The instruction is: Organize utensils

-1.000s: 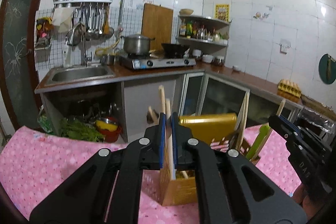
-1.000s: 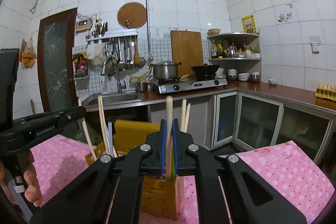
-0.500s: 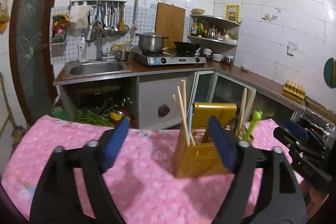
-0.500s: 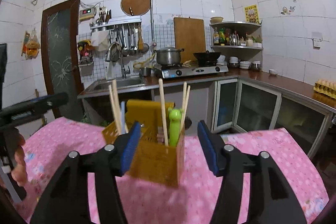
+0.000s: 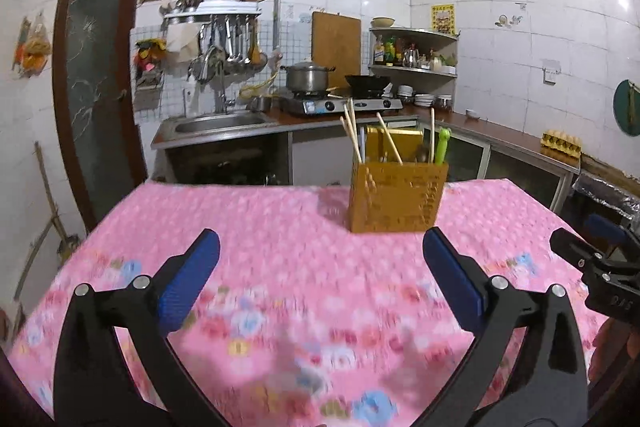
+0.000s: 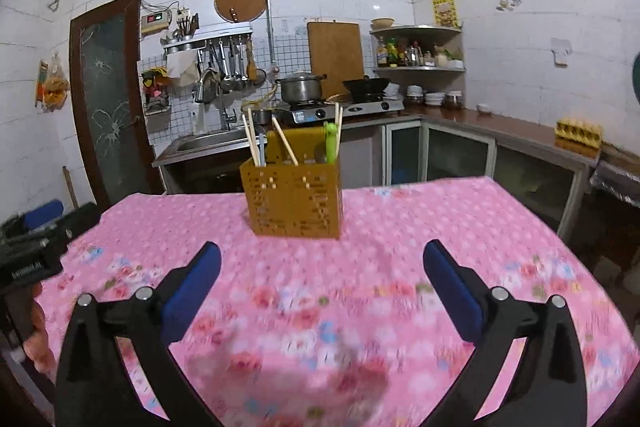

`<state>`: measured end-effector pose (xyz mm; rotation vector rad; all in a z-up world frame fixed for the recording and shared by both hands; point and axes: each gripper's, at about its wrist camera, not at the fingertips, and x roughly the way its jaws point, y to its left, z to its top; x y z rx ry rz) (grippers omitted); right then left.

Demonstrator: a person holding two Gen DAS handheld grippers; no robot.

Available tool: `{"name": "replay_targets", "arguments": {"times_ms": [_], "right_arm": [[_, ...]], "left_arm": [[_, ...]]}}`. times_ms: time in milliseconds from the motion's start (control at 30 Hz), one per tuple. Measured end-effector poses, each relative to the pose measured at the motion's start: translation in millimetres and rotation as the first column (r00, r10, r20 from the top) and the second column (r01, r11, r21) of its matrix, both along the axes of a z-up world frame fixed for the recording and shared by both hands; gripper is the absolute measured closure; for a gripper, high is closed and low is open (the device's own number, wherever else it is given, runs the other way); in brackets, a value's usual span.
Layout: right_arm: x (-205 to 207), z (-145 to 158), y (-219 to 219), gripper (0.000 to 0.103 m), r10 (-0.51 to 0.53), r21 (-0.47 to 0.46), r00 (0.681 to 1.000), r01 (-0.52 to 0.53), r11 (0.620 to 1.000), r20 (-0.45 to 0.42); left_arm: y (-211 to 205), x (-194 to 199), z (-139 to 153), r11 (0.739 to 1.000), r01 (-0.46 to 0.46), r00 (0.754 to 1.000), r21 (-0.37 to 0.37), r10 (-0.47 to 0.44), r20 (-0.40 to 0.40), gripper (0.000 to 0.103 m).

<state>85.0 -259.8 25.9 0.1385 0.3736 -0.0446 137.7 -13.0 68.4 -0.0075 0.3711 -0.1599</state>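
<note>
No legible writing on holder (image 6: 294,205).

Left wrist view looks forward and slightly down over the pink tablecloth (image 5: 280,227) from the near edge, between its own blue pads (image 5: 188,279), toward the far kitchen wall. The yellow utensil holder (image 5: 396,199) sits right of centre, well ahead. Right wrist view faces the same way from further right; the holder (image 6: 296,207) is left of centre, similarly far. Both share tablecloth, holder, sink (image 5: 220,123) and stove (image 6: 340,111). Each catches the other gripper at its edge: right gripper (image 5: 596,267), left gripper (image 6: 36,247).
</note>
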Motion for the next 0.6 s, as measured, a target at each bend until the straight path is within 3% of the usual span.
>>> {"name": "replay_targets", "arguments": {"times_ms": [100,233,600], "right_arm": [[-19,-13,9,0.004,-0.016,-0.021,1.0,0.015,1.0,-0.007],[-28,-30,24,0.004,-0.03,-0.099,0.999,0.032,0.995,0.024],[-33,-37,27,0.004,-0.035,-0.107,0.996,0.043,0.993,0.081]], "left_arm": [[0,-25,-16,0.999,0.027,1.0,-0.024,-0.027,0.01,0.005],[-4,-45,-37,0.999,0.013,0.997,0.03,-0.015,0.07,0.005],[-1,-35,-66,1.0,-0.025,0.998,0.005,0.025,0.061,0.005]]}}
